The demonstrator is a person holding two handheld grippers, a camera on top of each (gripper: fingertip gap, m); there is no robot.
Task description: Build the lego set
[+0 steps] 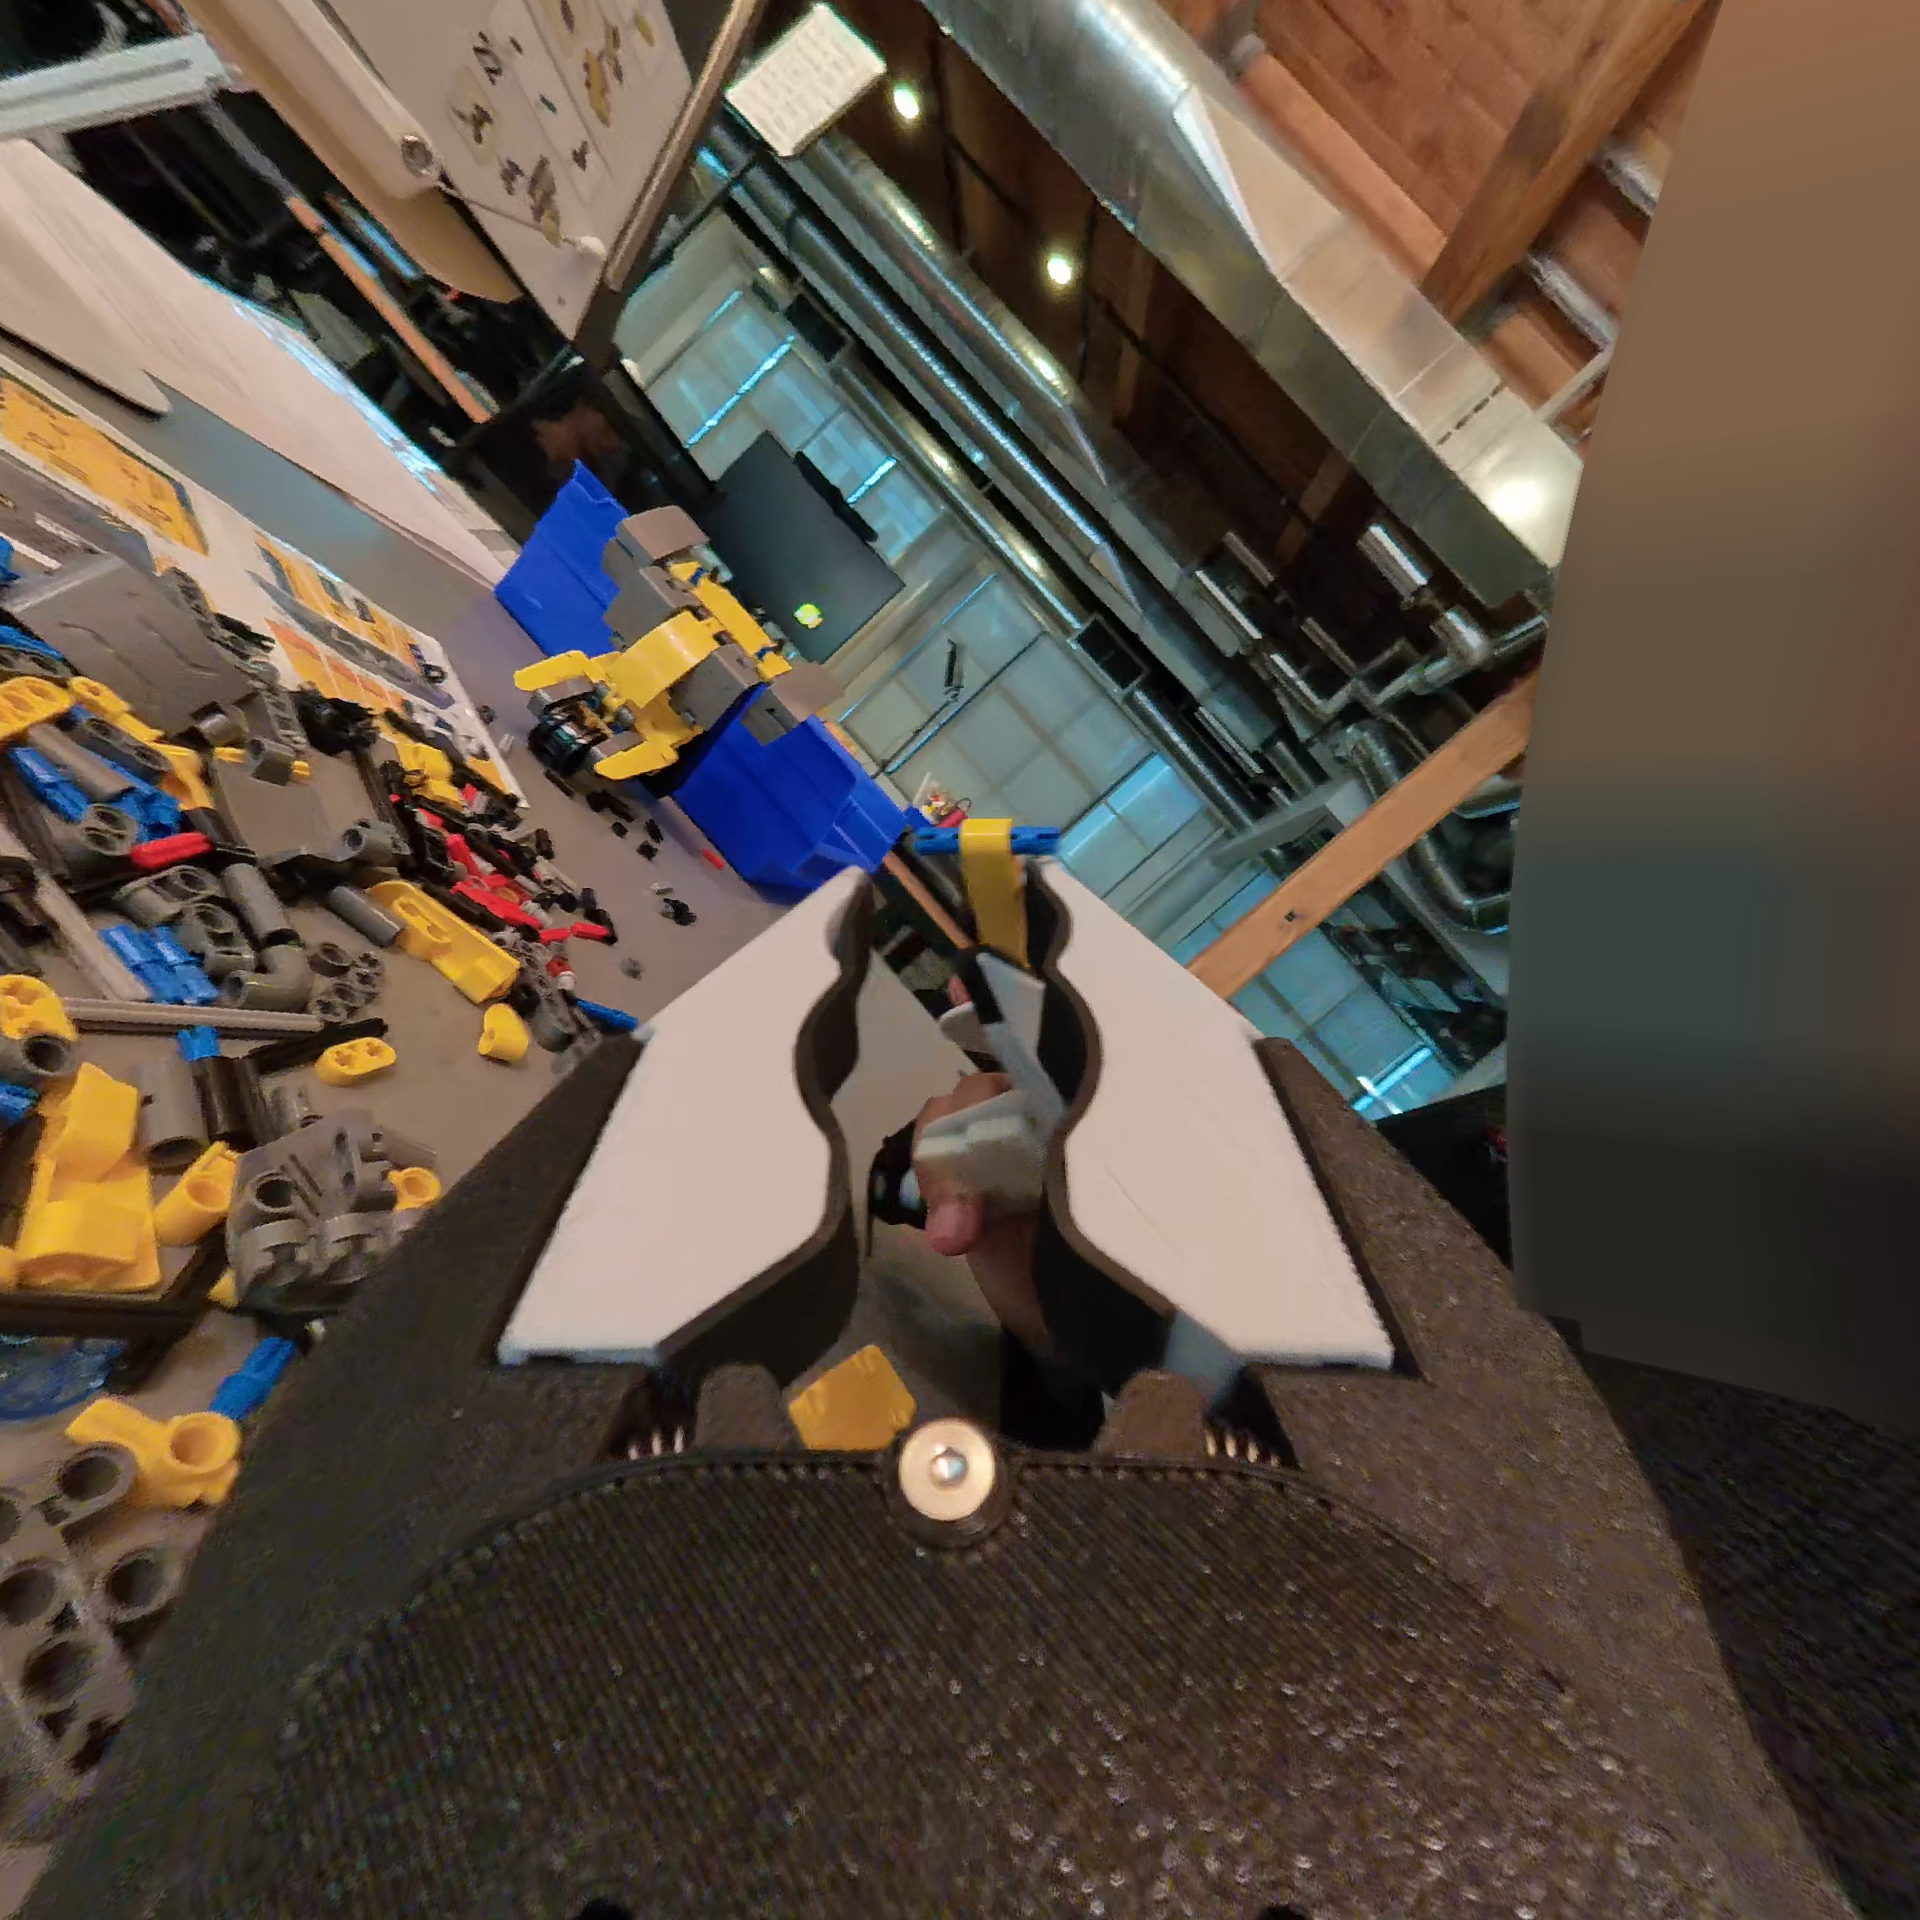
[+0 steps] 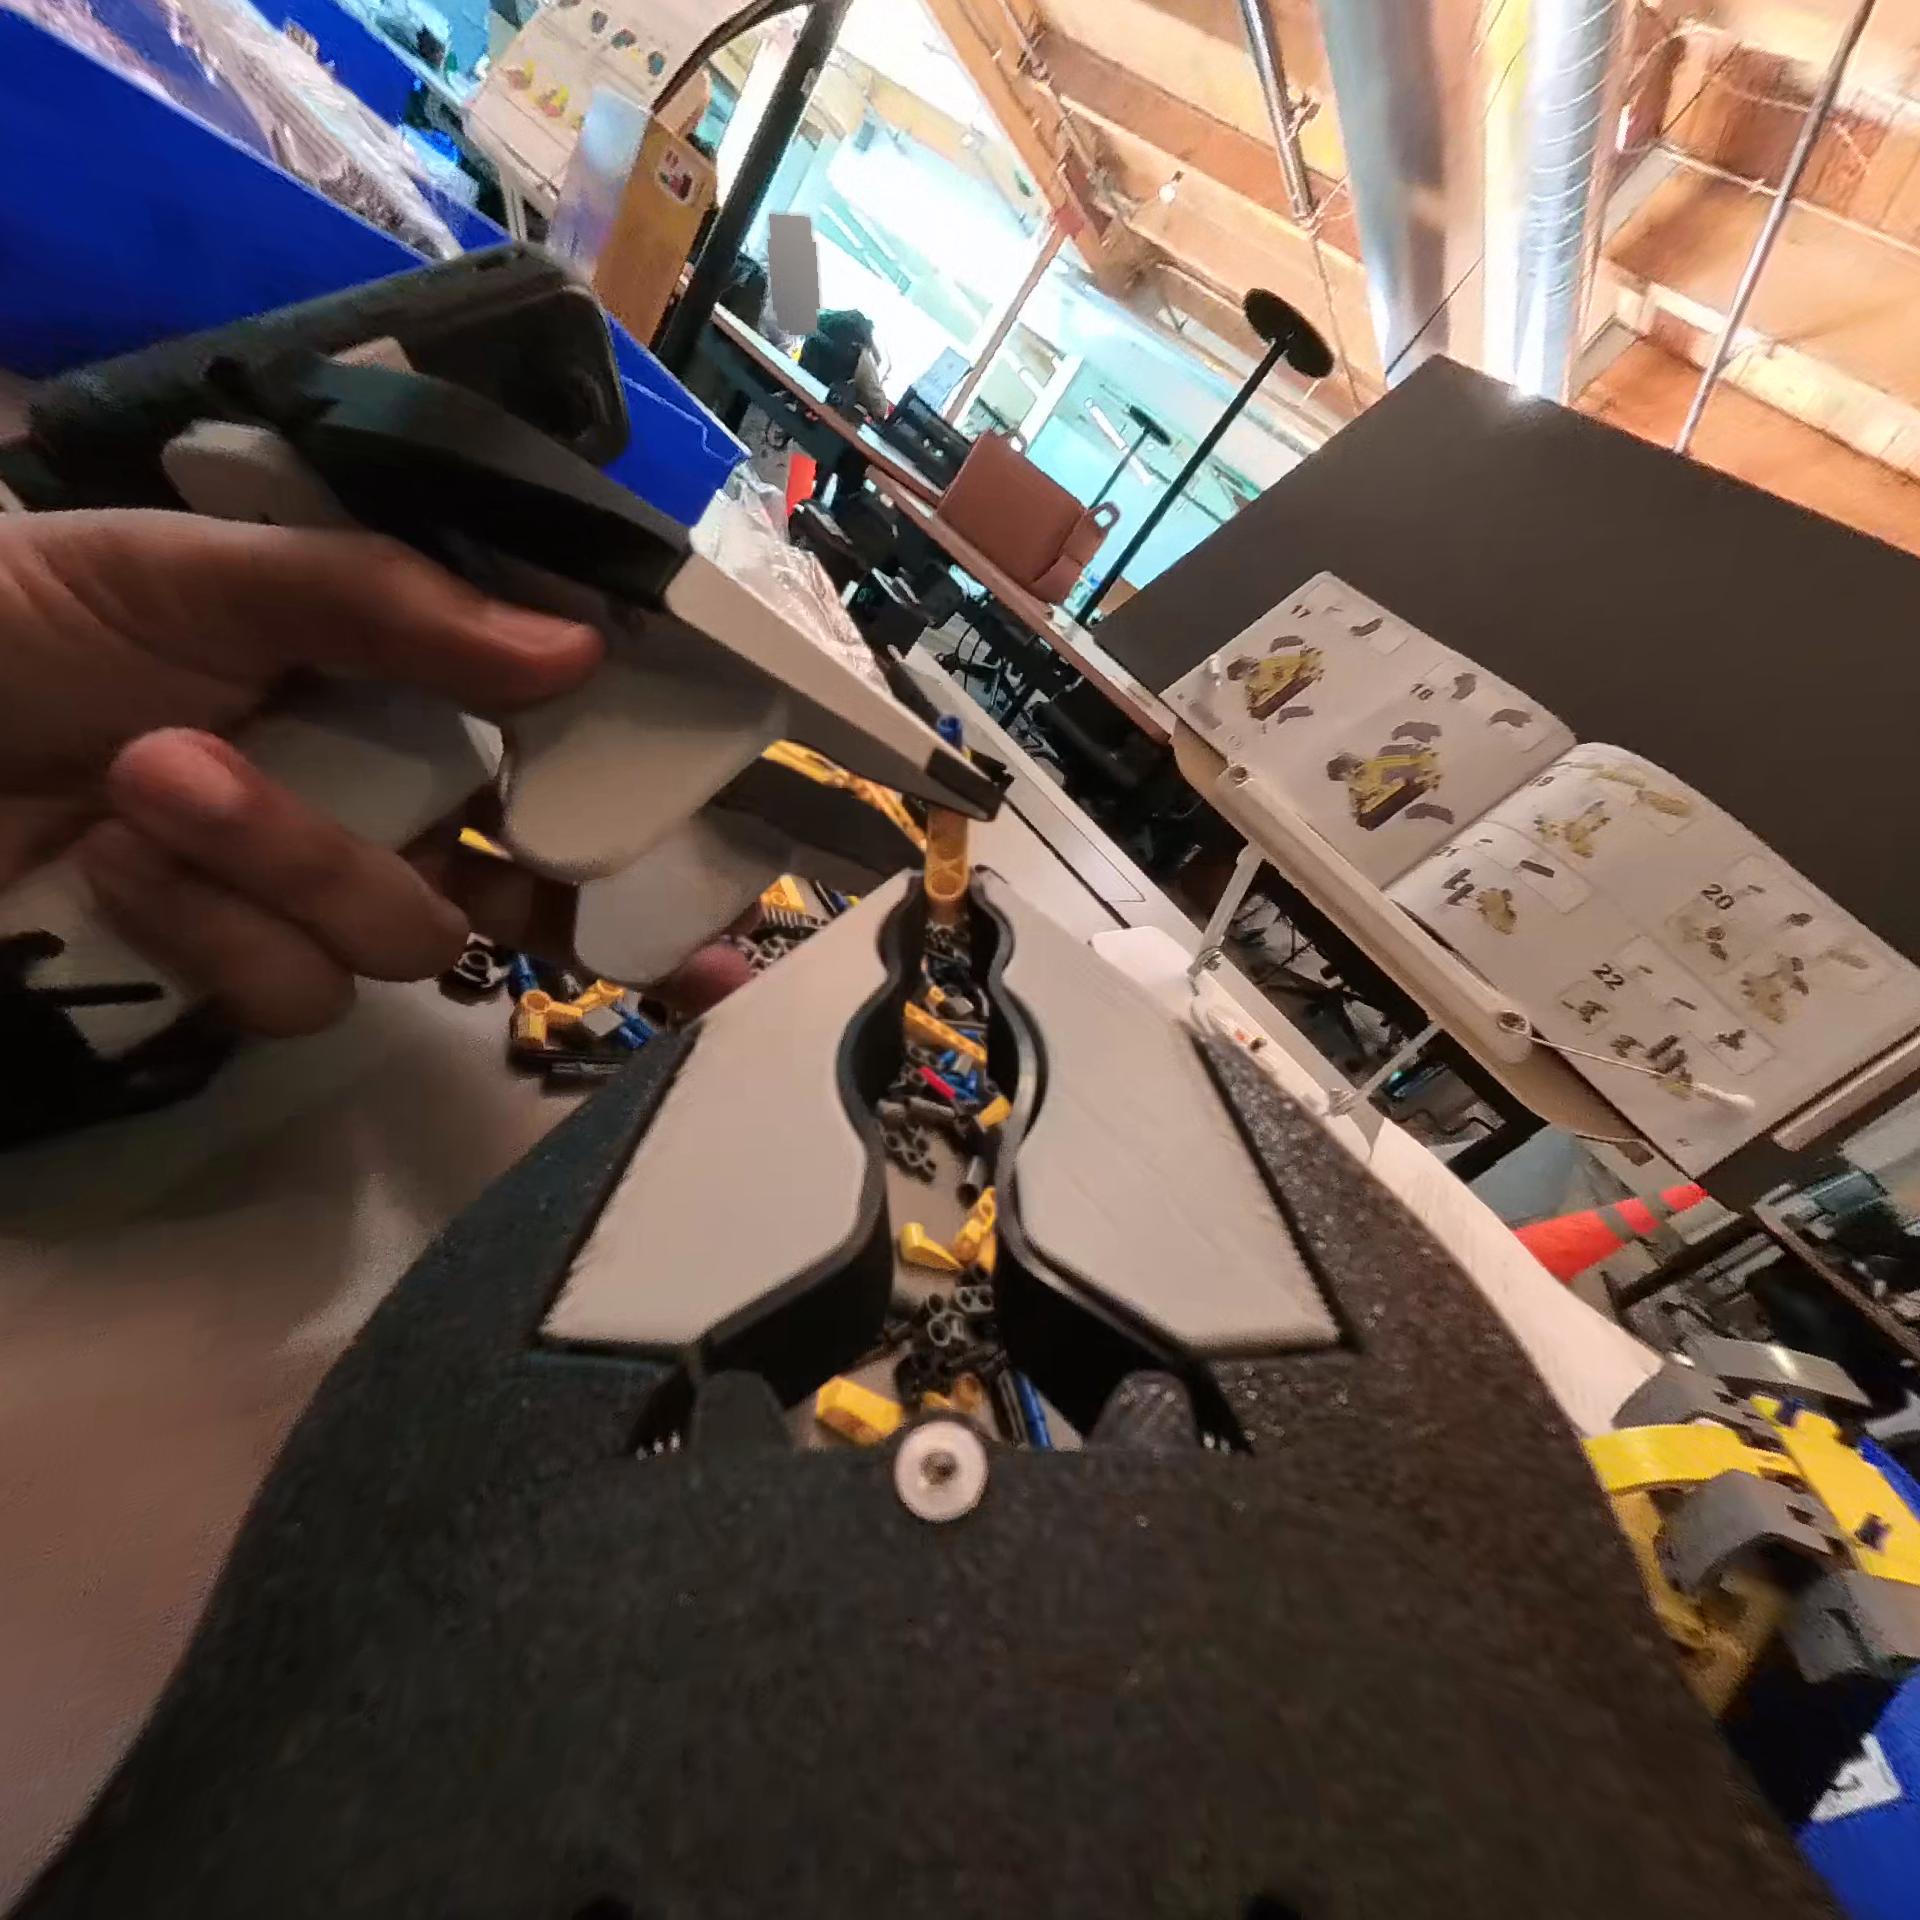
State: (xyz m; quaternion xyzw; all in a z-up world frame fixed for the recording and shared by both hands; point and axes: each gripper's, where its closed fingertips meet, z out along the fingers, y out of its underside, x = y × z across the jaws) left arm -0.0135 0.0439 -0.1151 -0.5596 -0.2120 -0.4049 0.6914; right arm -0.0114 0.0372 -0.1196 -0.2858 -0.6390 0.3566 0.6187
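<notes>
My right gripper (image 2: 948,891) is shut on a short yellow beam (image 2: 948,857) and holds it upright above the table. The beam also shows in the left wrist view (image 1: 992,894), with a blue pin (image 1: 987,840) across its top. My left gripper (image 1: 951,878) stands open, its jaws on either side of the beam's top end and not pressed against it. In the right wrist view the left gripper (image 2: 961,795) comes in from the left, its tip at the beam's top, held by a hand (image 2: 208,727). The right gripper (image 1: 1008,1013) shows below the beam.
A partly built yellow and grey model (image 1: 665,665) rests on a blue bin (image 1: 769,790); it also shows at the lower right (image 2: 1766,1507). Loose pieces (image 1: 208,935) cover the grey table. An open instruction booklet (image 2: 1507,831) stands on a holder. An orange cone (image 2: 1600,1226) lies beyond. My left and right fingertips are right by each other.
</notes>
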